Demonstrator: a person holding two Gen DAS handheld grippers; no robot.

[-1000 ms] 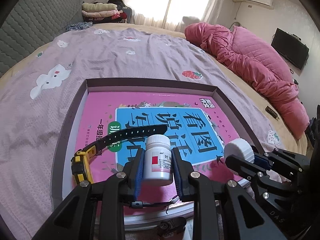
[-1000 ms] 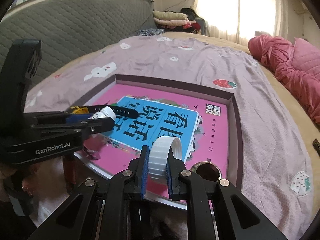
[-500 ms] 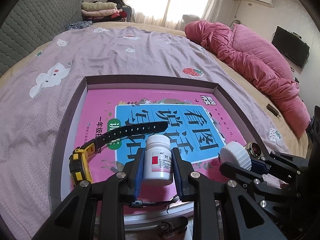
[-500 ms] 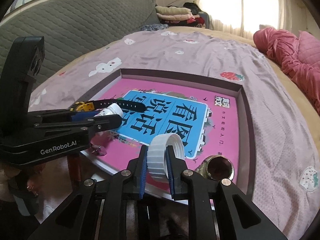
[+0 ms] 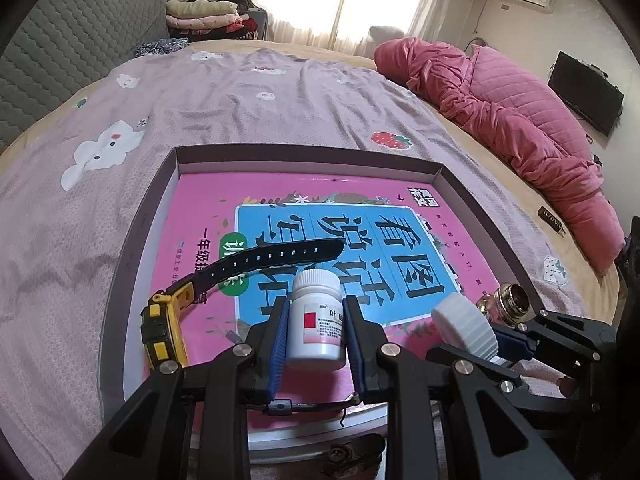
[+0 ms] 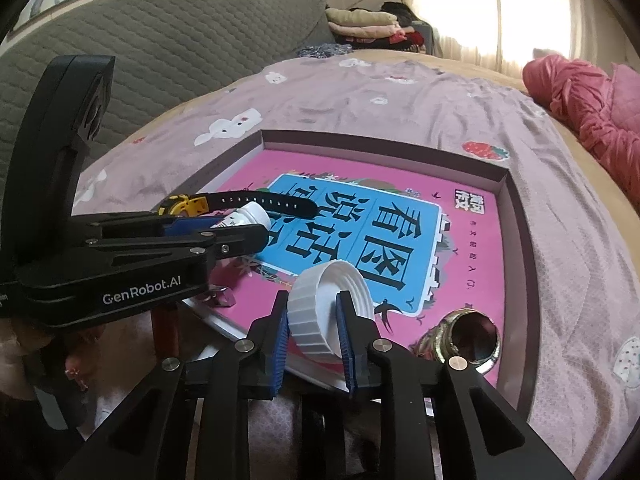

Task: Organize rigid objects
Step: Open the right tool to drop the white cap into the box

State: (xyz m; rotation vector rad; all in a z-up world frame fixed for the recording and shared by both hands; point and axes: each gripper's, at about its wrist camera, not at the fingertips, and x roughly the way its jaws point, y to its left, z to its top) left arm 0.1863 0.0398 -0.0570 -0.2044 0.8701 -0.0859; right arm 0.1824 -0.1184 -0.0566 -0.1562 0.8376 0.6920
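My left gripper is shut on a small white pill bottle with a red-marked label, held over the near edge of a shallow box lined with a pink and blue book cover. My right gripper is shut on a white ribbed cap, held on edge just right of the bottle; the cap also shows in the left wrist view. A yellow watch with a black strap lies in the box at the left. A small brass jar stands in the box's near right corner.
The box lies on a bed with a purple patterned sheet. A pink quilt is heaped at the right. A grey padded headboard is on the left. A small dark object lies on the sheet at the right.
Both grippers have edged forward over the box's near edge, still holding the bottle and the cap. The brass jar has come into the left wrist view.
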